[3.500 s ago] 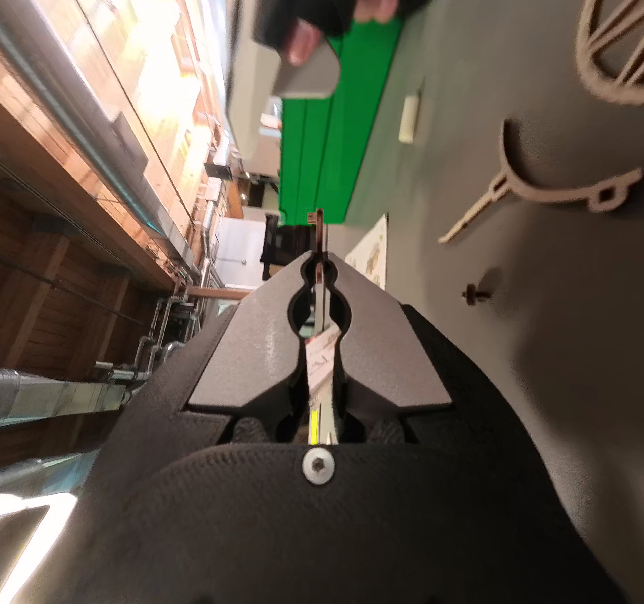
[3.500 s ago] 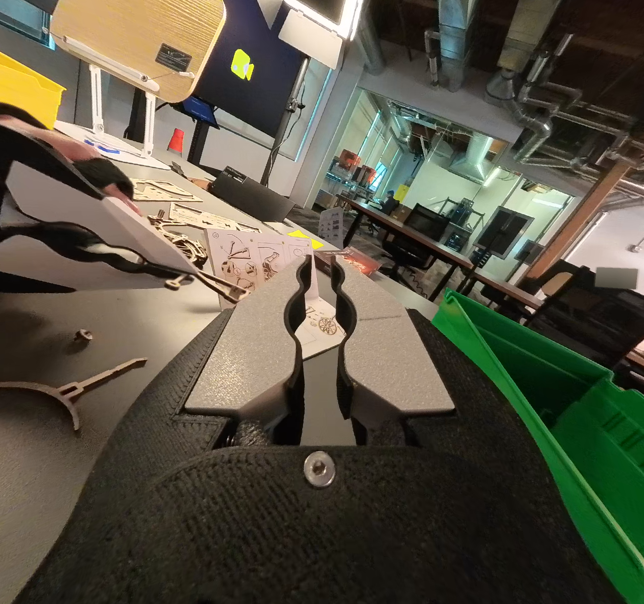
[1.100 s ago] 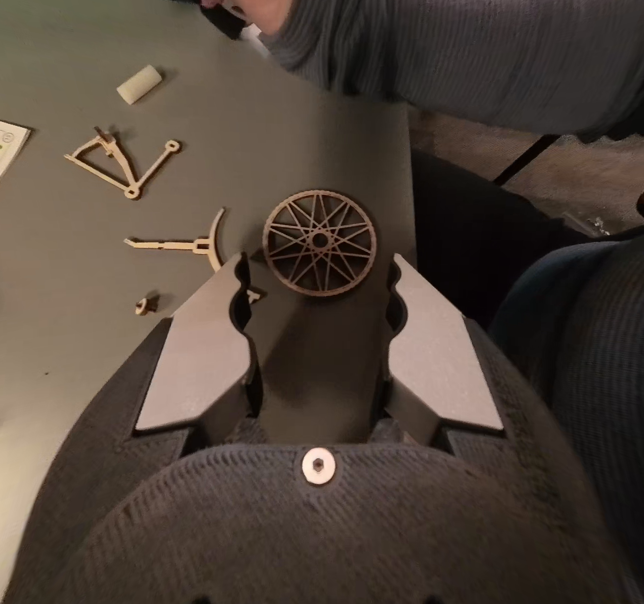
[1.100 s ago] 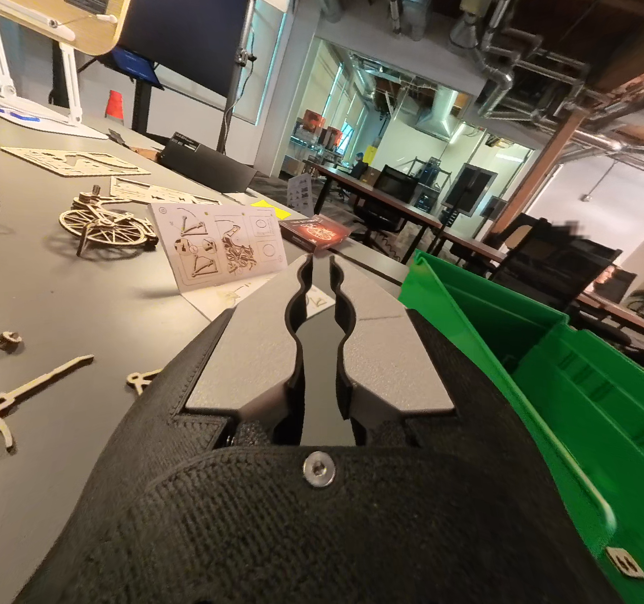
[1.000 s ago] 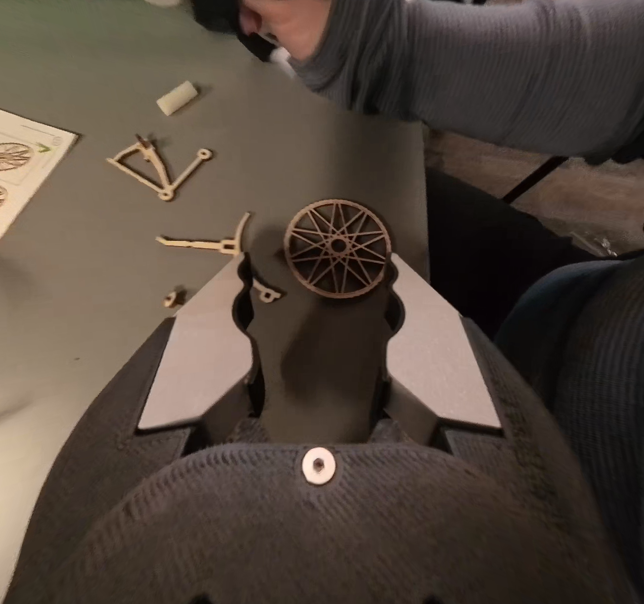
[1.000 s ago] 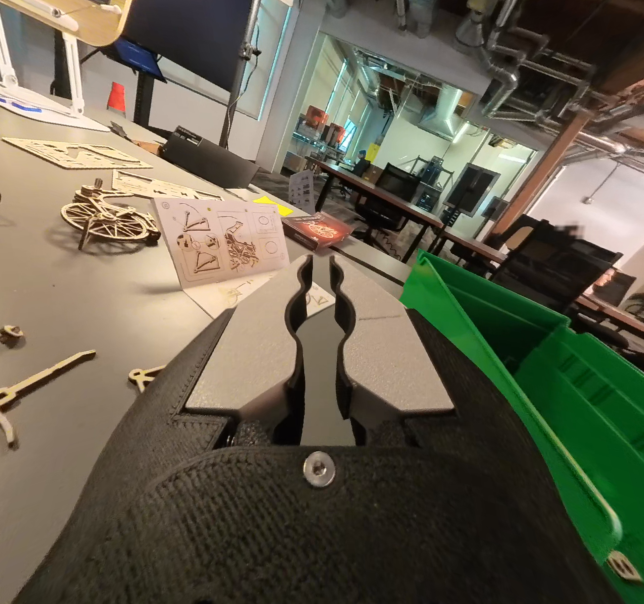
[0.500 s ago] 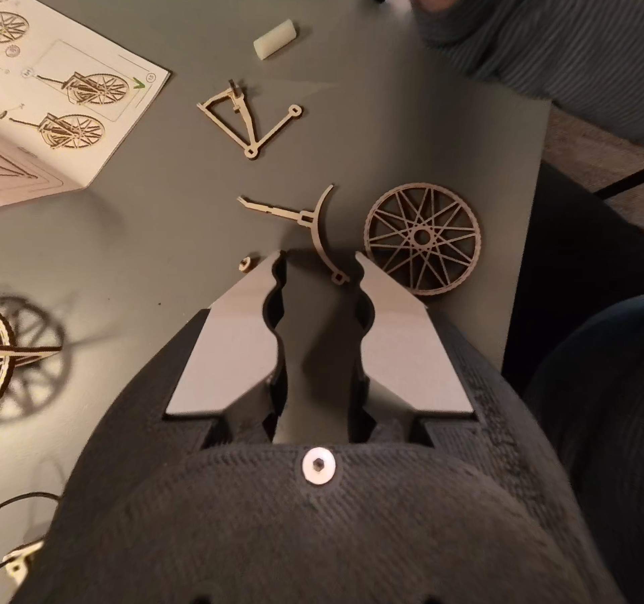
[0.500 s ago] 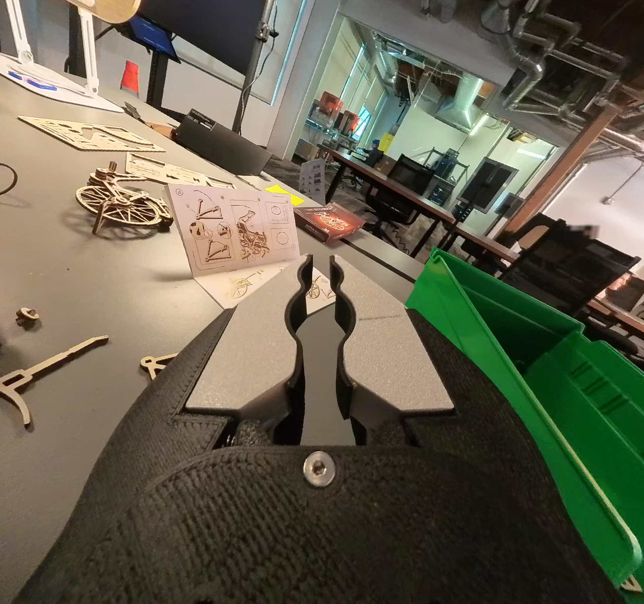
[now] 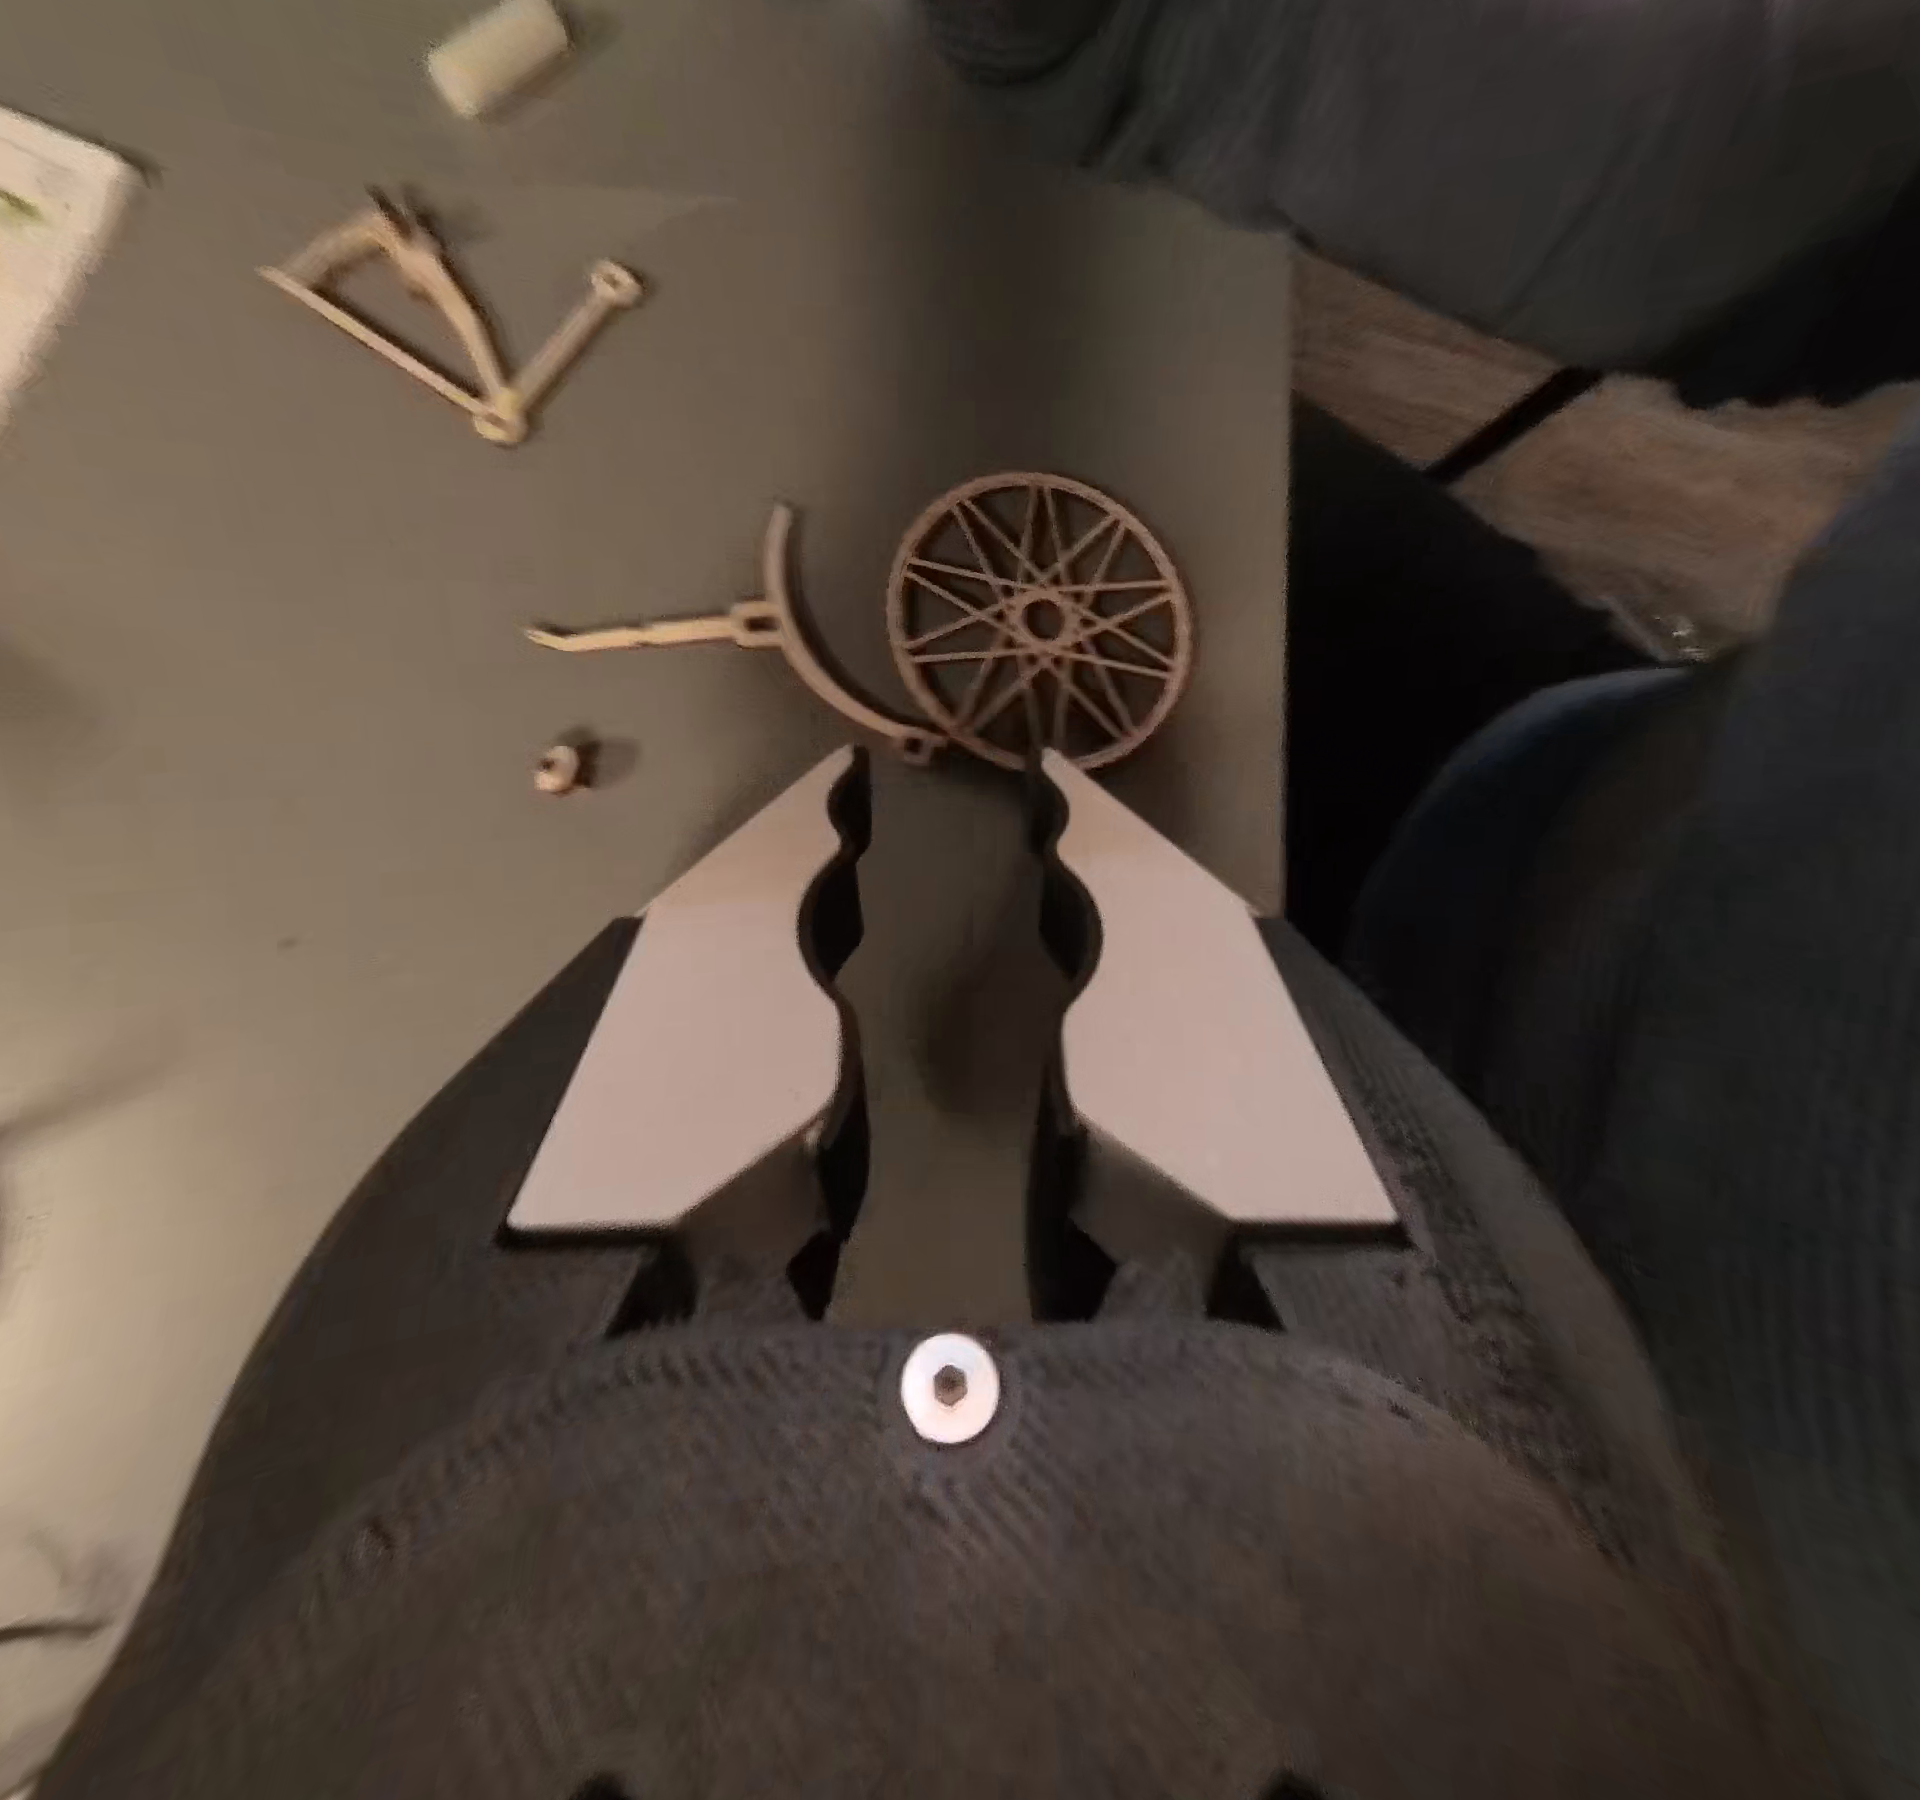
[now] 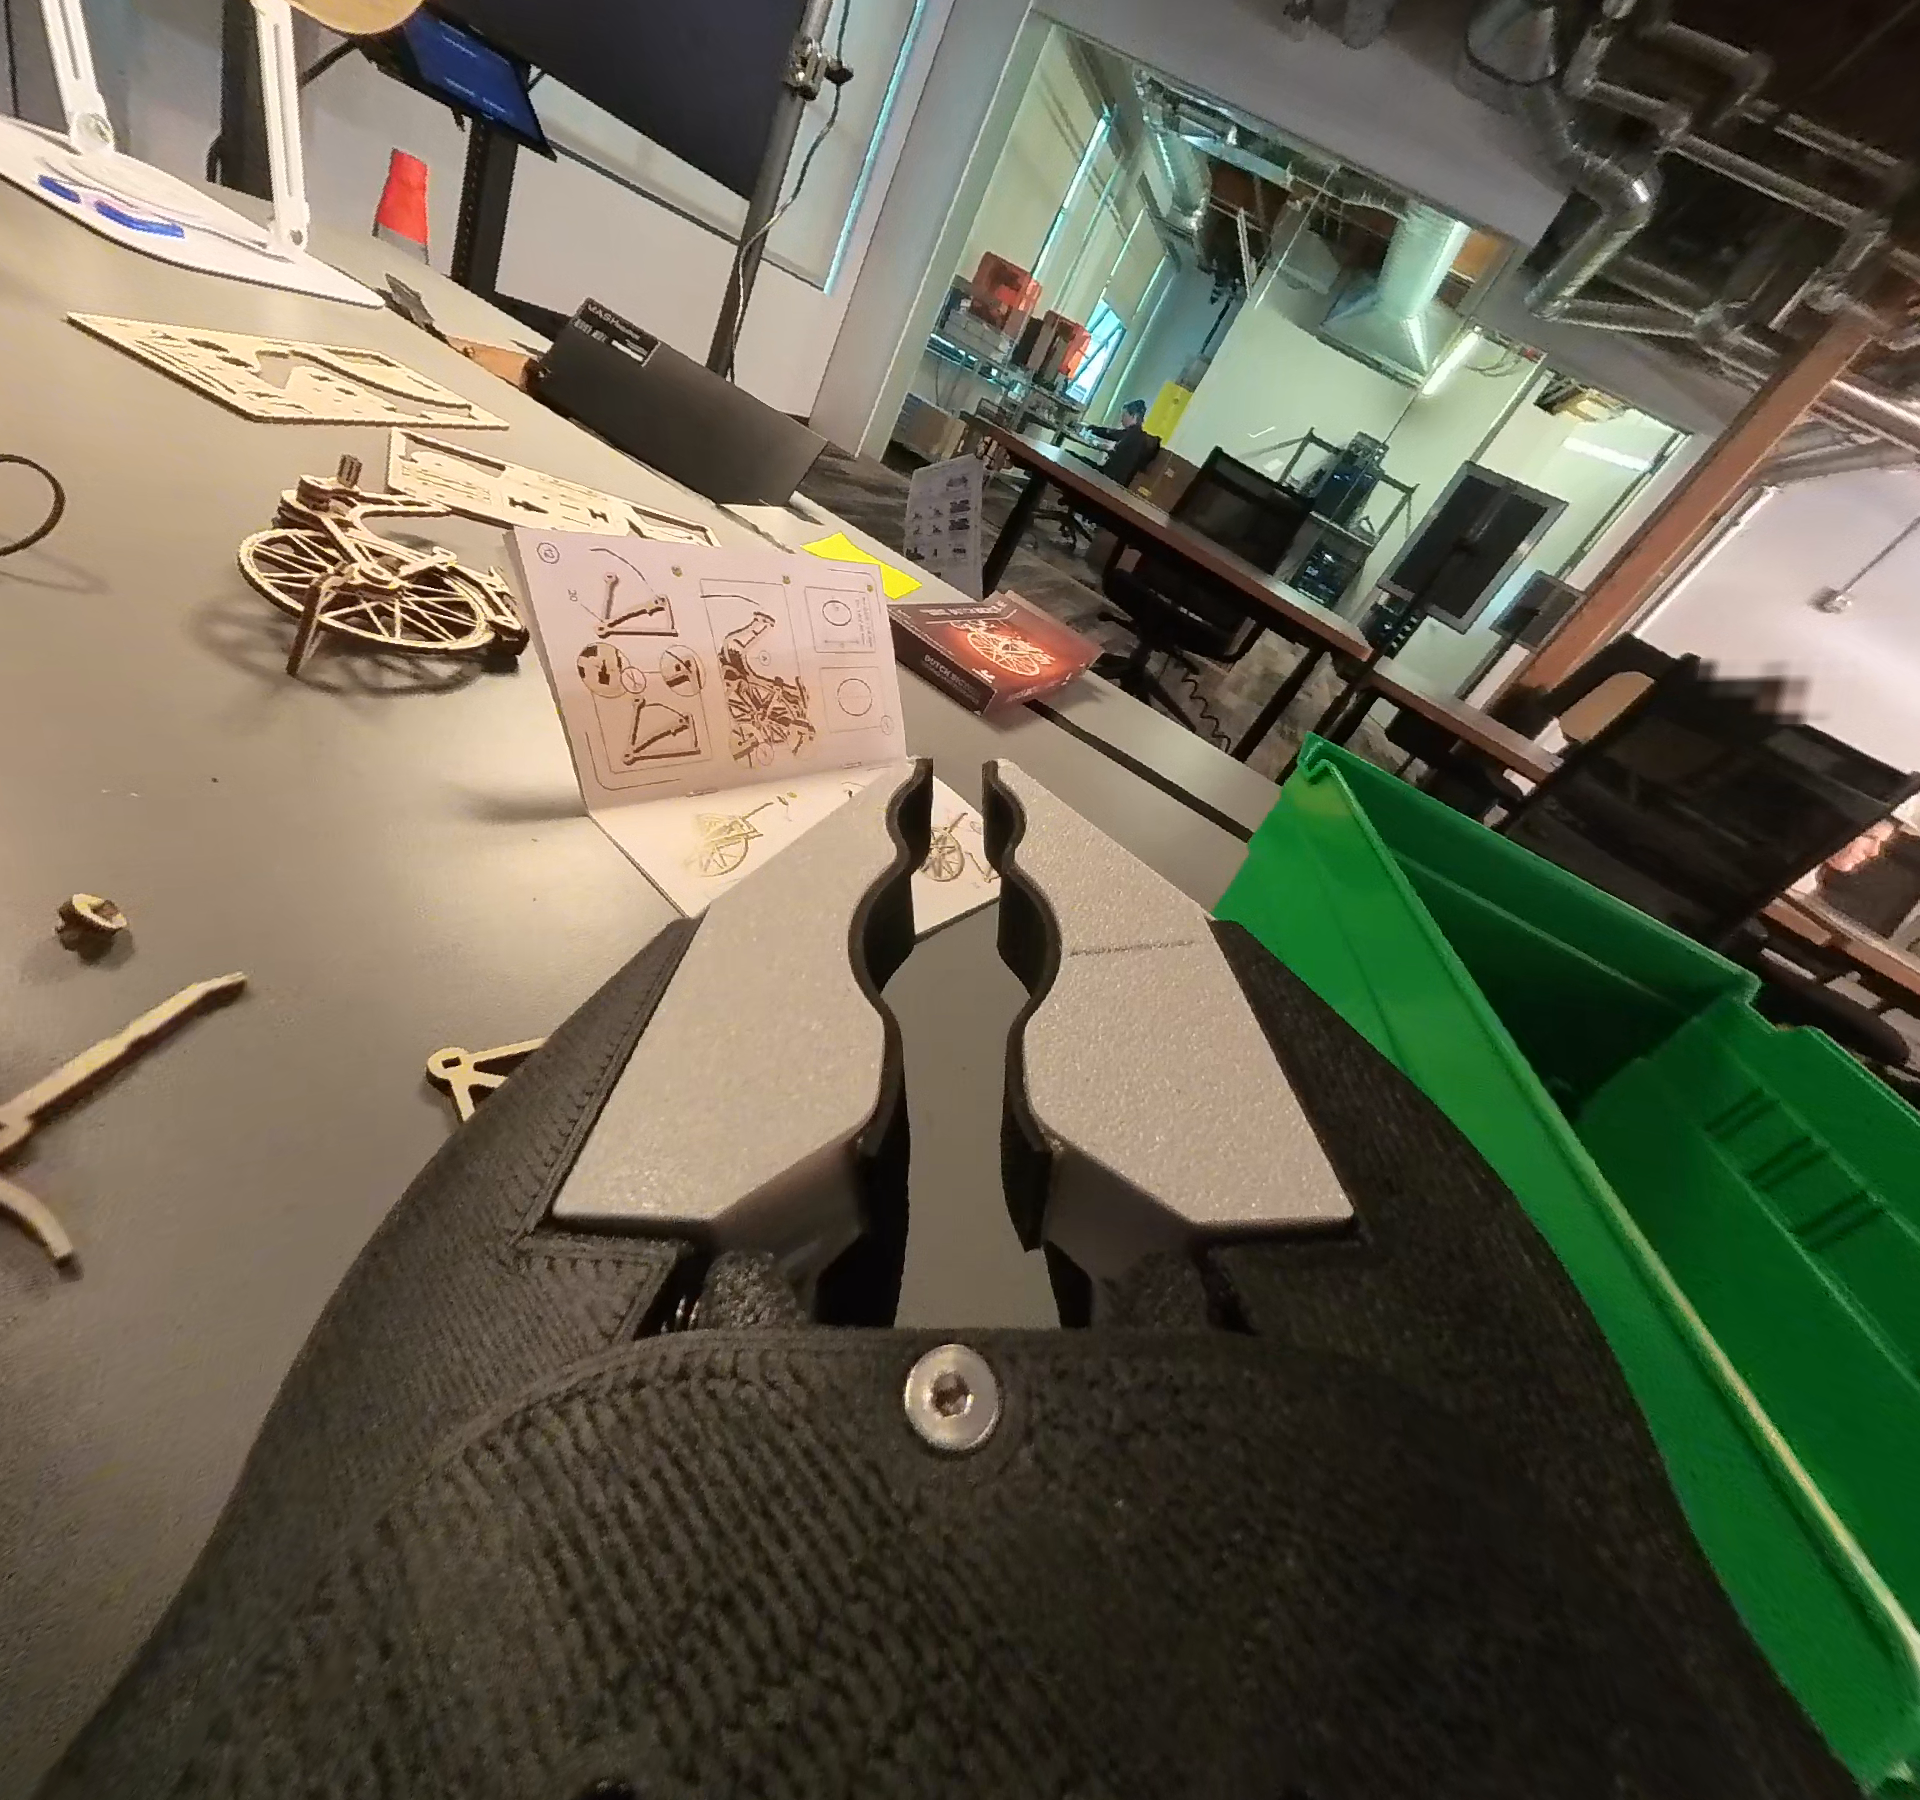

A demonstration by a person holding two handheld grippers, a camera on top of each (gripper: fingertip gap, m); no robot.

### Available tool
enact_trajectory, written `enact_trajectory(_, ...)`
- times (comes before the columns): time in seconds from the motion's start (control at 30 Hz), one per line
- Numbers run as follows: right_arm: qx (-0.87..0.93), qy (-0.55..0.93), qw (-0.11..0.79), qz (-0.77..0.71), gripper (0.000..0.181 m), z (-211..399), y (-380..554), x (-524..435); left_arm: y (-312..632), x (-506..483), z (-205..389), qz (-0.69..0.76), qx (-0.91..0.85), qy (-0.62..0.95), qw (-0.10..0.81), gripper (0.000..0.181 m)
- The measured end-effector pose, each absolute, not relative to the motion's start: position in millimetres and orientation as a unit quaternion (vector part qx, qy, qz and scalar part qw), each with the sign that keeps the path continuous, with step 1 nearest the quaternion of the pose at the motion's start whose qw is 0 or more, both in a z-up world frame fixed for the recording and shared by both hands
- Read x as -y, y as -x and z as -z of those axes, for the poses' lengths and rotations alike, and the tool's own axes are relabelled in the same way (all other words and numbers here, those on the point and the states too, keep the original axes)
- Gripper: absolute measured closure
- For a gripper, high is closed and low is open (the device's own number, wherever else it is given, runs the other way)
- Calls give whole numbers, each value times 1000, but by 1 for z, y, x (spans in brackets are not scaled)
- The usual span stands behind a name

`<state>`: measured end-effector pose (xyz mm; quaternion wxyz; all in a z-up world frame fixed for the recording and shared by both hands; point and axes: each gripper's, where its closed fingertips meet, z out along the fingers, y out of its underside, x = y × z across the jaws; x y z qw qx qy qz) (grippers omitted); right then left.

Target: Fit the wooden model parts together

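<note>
In the left wrist view my left gripper (image 9: 948, 763) is open and empty, hovering over the grey table (image 9: 312, 815). A round spoked wooden wheel (image 9: 1039, 623) lies flat just beyond its tips. A curved fender piece with a thin stem (image 9: 790, 628) touches the wheel's left side. A triangular frame piece (image 9: 447, 327) and a small hub piece (image 9: 556, 768) lie to the left. My right gripper (image 10: 954, 779) is empty, its jaws a narrow gap apart, low over the table. The stem piece (image 10: 114, 1044) and the hub (image 10: 94, 919) lie to its left.
The table edge (image 9: 1286, 607) runs just right of the wheel, with a person's sleeve (image 9: 1455, 88) above it. A white cylinder (image 9: 499, 51) lies far left. An assembled wooden bicycle (image 10: 374, 597), a standing instruction sheet (image 10: 717, 670) and a green bin (image 10: 1558, 1075) lie ahead. Measured from the fingertips, the hub (image 10: 94, 919) is 5 cm or so from the left gripper and 15 cm from the right. My left wrist view (image 9: 562, 764) looks at it from another angle.
My left gripper, shut on a thin wooden part 3.5 s ago, is now empty. Its jaws narrowed from wide open over the last second, and it shifted so the wheel and fender lie ahead.
</note>
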<state>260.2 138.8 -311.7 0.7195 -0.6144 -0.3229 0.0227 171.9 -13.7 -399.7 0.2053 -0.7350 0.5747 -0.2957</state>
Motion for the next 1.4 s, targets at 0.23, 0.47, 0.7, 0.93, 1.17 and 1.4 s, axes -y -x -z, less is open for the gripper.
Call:
enact_trajectory(0.23, 331, 617, 713, -25, 176, 314, -257, -138, -172, -25, 388, 265, -691, 628, 241, 144)
enact_trajectory(0.47, 339, 621, 706, -27, 181, 317, -255, -138, -192, -40, 402, 280, -728, 587, 215, 128)
enact_trajectory(0.7, 341, 622, 705, -28, 181, 317, -254, -138, -193, -40, 397, 291, -653, 668, 207, 124)
enact_trajectory(0.93, 344, 622, 703, -26, 181, 318, -253, -138, -186, -37, 392, 282, -572, 719, 276, 160)
enact_trajectory(1.17, 346, 621, 703, -27, 181, 318, -252, -138, -186, -40, 406, 261, -585, 730, 238, 181)
enact_trajectory(1.4, 346, 618, 705, -28, 181, 317, -252, -137, -199, -57, 412, 256, -587, 733, 231, 180)
